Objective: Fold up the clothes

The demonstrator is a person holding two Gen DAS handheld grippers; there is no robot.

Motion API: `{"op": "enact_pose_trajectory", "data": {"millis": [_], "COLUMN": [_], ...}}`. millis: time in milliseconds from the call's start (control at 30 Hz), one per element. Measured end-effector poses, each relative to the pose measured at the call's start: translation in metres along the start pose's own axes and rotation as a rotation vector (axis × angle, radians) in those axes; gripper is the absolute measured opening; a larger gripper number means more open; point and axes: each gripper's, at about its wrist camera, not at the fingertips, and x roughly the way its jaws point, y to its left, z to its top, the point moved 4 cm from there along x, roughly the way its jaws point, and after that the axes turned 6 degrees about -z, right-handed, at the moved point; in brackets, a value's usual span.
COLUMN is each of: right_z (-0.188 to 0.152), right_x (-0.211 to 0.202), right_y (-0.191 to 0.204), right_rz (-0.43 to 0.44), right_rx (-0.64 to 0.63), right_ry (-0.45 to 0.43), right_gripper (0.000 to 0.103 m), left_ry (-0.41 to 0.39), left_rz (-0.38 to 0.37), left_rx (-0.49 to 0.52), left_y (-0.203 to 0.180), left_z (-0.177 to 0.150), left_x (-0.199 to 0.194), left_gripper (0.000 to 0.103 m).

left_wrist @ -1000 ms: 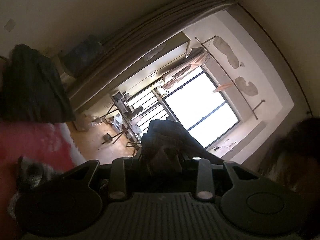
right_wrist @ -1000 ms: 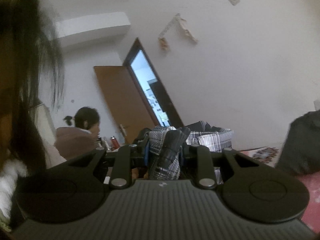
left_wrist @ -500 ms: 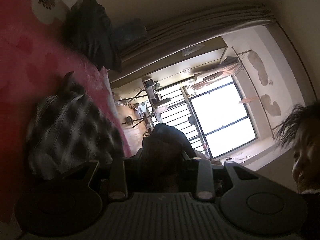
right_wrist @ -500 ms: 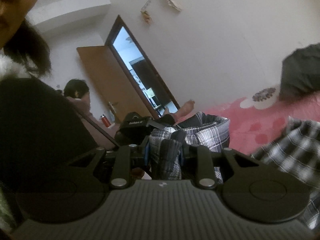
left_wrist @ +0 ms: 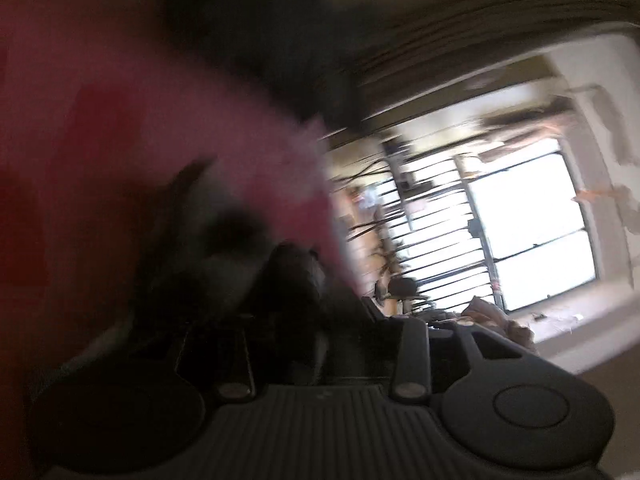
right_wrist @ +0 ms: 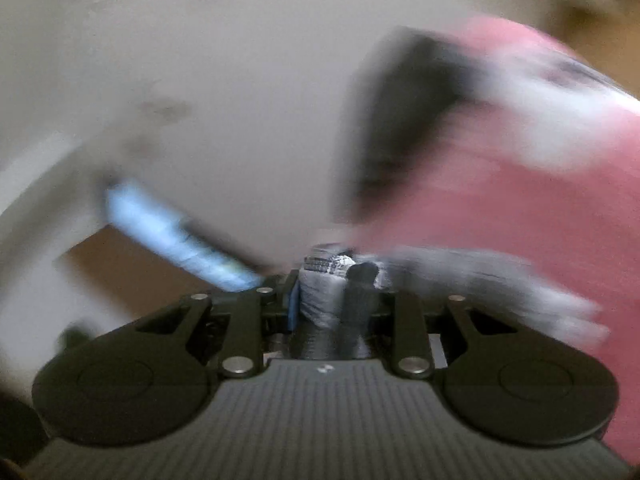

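Note:
Both views are heavily blurred. In the left wrist view my left gripper [left_wrist: 298, 268] has a dark bunch of the plaid garment [left_wrist: 280, 304] between its fingers while its jaws are opening. More of that cloth [left_wrist: 208, 232] lies just beyond on the pink blanket [left_wrist: 120, 120]. In the right wrist view my right gripper [right_wrist: 340, 272] is shut on a grey-and-white plaid fold [right_wrist: 320, 300]. The rest of the garment [right_wrist: 480, 280] trails to the right, low over the pink blanket [right_wrist: 540, 208].
A dark pile of clothes [left_wrist: 260, 20] sits at the blanket's far end, seen in the right view as a black shape [right_wrist: 400, 112]. A bright barred window [left_wrist: 528, 220] and racks fill the left view's right side. A pale wall [right_wrist: 200, 60] and a doorway [right_wrist: 172, 236] lie left.
Both grippers have dropped fast toward the pink blanket with the plaid garment in them, and both wrists have rolled. The person seen earlier is out of both views.

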Motion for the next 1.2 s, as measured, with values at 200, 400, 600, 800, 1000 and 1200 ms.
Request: {"op": "enact_pose_trajectory", "data": {"millis": [200,400,600,800,1000,1200], "right_z": [-0.002,0.013,0.016,0.019,-0.013,-0.069], "right_x": [-0.004,0.020,-0.008,-0.059,-0.085,-0.095], "right_y": [-0.004,-0.002,-0.021,0.000,0.039,0.056], "right_rz": [0.055,0.022,-0.058,-0.163,-0.293,-0.450], "right_rx": [0.010,-0.061,0.023,0.055,0.015,0.034], "right_ry": [-0.008,0.018,0.005,-0.134,-0.106,-0.006], "right_gripper": [0.025,0.027,0.042,0.056,0.056,0.056], "left_ry": [-0.042,-0.040,-0.113,-0.161,-0.060,0.058], "left_rz": [-0.048,0.002,0.040,0.120,0.308,0.404], "left_rx": [0.012,0.049,-0.023,0.039,0.174,0.281], "left_y": [-0.012,-0.013,-0.011,-0.037,-0.064,-0.059], "left_z": [0.016,0.028,0.030,0.016,-0.026,-0.079], "left_x": [-0.014,-0.017,-0.057,-0.118,-0.149,-0.158], "left_gripper": [0.042,0.052,0.071,0.075,0.074,0.072]}}
